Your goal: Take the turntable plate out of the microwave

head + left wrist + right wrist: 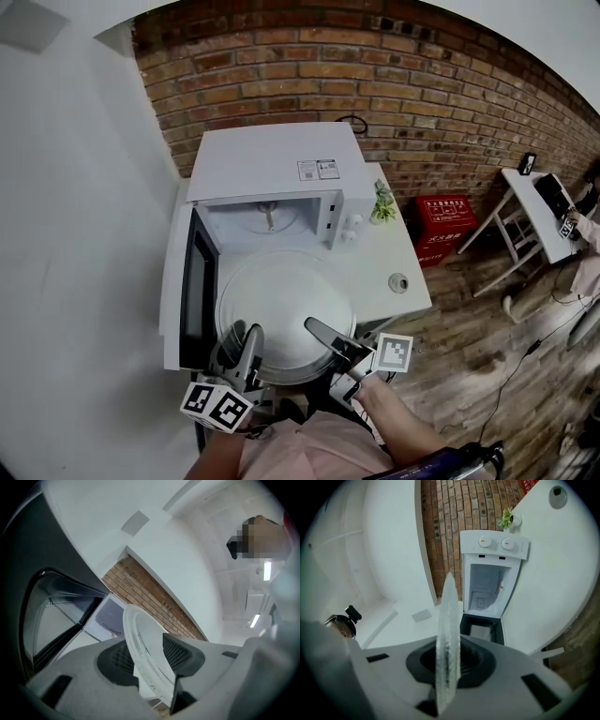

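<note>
The round glass turntable plate (281, 300) hangs level in front of the open microwave (267, 159), outside its cavity (267, 220). My left gripper (251, 339) grips the plate's near left rim, and my right gripper (321, 330) grips the near right rim. In the left gripper view the plate (140, 639) stands tilted between the two dark pads, touching both, with my left gripper (150, 657) shut on it. In the right gripper view the plate (449, 634) shows edge-on, and my right gripper (450, 663) is clamped on it.
The microwave door (197, 286) swings open to the left, close to the plate's left edge. The white table (403, 305) carries a small potted plant (382, 202) and a round disc (398, 282). A red box (443, 220) stands by the brick wall.
</note>
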Demonstrator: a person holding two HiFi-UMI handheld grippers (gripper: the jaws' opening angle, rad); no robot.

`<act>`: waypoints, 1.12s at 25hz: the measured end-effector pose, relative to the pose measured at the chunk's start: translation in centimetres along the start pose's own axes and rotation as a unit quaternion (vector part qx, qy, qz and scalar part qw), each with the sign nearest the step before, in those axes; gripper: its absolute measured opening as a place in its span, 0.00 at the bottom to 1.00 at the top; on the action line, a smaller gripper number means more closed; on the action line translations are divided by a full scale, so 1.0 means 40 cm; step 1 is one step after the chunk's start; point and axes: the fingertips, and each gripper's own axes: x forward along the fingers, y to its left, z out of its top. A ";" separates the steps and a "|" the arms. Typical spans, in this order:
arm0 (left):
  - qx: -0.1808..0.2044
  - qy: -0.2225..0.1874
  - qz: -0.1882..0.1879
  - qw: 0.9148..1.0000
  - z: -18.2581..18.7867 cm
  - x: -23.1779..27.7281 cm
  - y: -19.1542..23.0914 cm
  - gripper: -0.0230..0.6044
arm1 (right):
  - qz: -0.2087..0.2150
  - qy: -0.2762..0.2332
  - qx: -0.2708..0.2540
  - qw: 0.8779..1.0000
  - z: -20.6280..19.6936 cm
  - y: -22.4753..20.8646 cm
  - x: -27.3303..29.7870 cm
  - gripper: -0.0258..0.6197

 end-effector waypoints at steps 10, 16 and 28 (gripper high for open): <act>-0.004 -0.005 0.004 1.000 0.017 -0.008 0.011 0.31 | -0.009 0.008 -0.008 1.000 -0.008 0.005 0.019 0.09; -0.004 -0.005 0.003 1.000 0.018 -0.006 0.015 0.31 | -0.011 0.006 -0.007 1.000 -0.008 0.004 0.022 0.09; -0.004 -0.005 0.002 1.000 0.018 0.001 0.016 0.31 | -0.015 0.003 -0.006 1.000 -0.002 -0.001 0.021 0.09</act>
